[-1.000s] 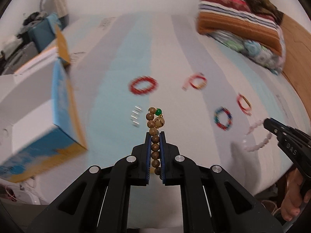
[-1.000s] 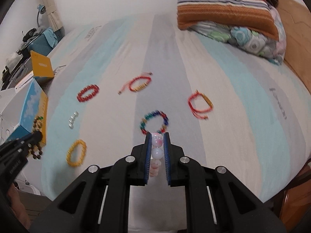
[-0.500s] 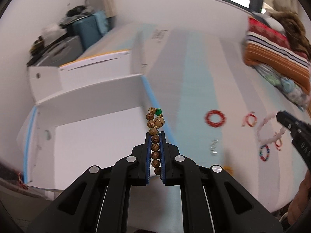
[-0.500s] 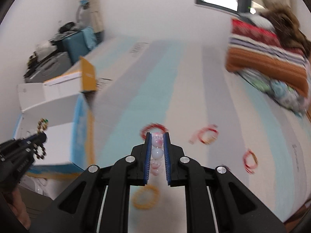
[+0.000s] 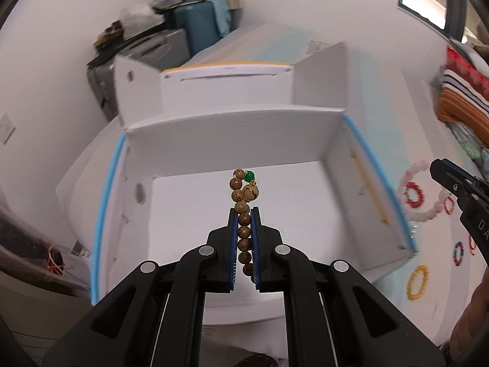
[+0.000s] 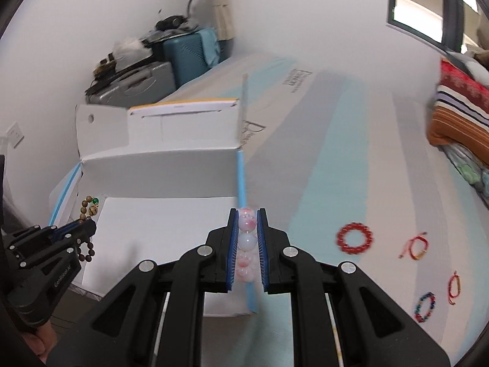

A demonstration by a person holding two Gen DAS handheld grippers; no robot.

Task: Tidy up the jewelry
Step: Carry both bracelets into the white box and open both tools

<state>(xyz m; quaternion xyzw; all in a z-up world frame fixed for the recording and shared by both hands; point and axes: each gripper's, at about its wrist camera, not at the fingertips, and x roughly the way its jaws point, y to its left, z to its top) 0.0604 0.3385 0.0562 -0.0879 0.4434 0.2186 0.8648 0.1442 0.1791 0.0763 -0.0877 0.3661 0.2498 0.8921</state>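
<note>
My left gripper [image 5: 244, 211] is shut on a brown wooden-bead bracelet [image 5: 244, 189] with one green bead, held above the inside of an open white box [image 5: 232, 140] with blue edges. My right gripper [image 6: 247, 214] is shut on a pink-and-white bead bracelet [image 6: 247, 229], over the box's right blue wall [image 6: 243, 183]. In the left wrist view the right gripper [image 5: 440, 168] enters from the right with the pink bracelet [image 5: 409, 180] hanging from it. In the right wrist view the left gripper [image 6: 88, 224] sits at the left with the wooden beads [image 6: 90, 206].
Several bracelets lie on the striped bed: a red one [image 6: 354, 238], red cord ones [image 6: 417, 246], a multicoloured one [image 6: 424, 305], a yellow one [image 5: 418, 281]. Folded blankets [image 6: 458, 116] sit at the right. Suitcases [image 6: 183, 58] stand behind the box by the wall.
Both grippers have swung left from over the bed to the white box, each still holding its bracelet. The box now fills the left wrist view.
</note>
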